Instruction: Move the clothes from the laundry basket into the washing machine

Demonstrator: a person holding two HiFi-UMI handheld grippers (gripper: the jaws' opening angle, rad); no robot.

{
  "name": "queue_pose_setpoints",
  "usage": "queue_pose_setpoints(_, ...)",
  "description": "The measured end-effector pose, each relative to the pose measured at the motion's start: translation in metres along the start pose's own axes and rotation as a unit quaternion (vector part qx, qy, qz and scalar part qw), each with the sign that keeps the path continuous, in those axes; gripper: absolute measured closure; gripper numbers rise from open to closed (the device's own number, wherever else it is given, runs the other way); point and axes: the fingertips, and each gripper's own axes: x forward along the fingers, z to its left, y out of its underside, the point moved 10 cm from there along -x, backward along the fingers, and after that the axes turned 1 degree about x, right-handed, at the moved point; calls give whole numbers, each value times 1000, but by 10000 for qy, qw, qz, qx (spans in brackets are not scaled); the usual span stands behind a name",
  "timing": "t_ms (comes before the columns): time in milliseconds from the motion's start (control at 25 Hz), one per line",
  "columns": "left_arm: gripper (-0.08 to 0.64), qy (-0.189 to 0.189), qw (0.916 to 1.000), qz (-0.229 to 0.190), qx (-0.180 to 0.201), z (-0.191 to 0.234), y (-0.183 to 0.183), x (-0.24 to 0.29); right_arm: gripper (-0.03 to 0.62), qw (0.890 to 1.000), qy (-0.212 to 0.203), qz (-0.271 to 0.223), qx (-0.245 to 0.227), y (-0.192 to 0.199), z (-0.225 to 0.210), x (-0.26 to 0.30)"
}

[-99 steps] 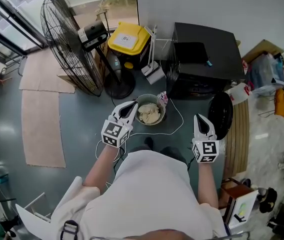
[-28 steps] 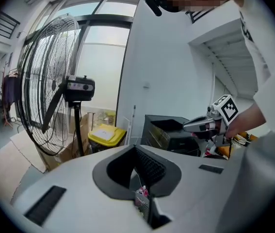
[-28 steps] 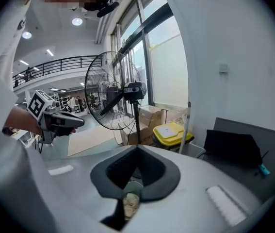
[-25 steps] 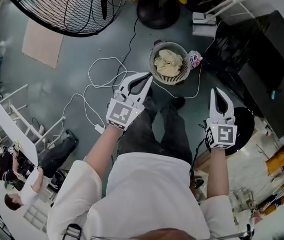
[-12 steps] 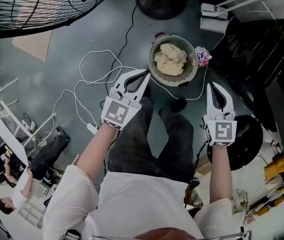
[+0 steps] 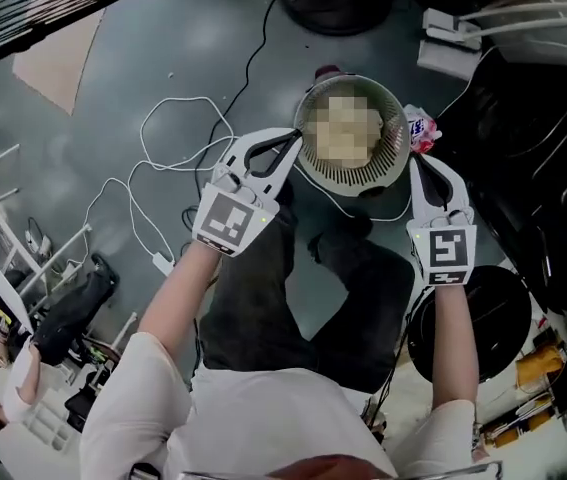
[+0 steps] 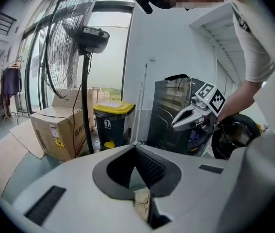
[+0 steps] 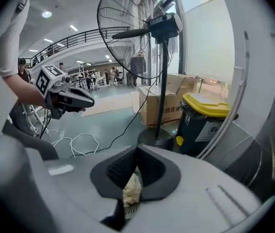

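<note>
Fingertips of the left gripper [image 6: 294,140] are pressing together with nothing between them, and those of the right gripper [image 6: 419,164] are doing the same. Each gripper view is showing only a sliver of cream cloth below, through the loop behind the closed tips. Both tools are hanging at the laundry basket [image 6: 361,182], the left at its 9 o'clock rim and the right just outside its 4 o'clock rim. The clothes [image 8: 131,190] are lying bunched in the basket, seemingly untouched, so the task appears to be at its first reach. The washing machine [image 6: 538,158] is standing at the basket's 3 o'clock, with its round door [image 6: 468,336] hanging open near 5 o'clock.

To do this reach well, the jaws should be parting wide before they dip below the rim, since closed tips would only be prodding the cloth. Coming in from both sides toward the centre and biting deep into the heap, rather than at a loose corner, is likely to lift more in one go. The basket looks light, so catching its wall by mistake could tip it. A white cable [image 6: 178,153] is trailing at 9 o'clock, well apart from the way to the machine.
</note>
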Motion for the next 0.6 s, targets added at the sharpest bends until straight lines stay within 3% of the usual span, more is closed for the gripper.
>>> queue_pose_setpoints(200, 554, 44, 9999, -66, 124, 22, 33, 29, 581, 9989, -252, -59, -379, 19, -1, 41)
queue_pose_setpoints(600, 554, 688, 9958, -318, 509, 55, 77, 84, 580, 9942, -722, 159, -781, 95, -6, 120)
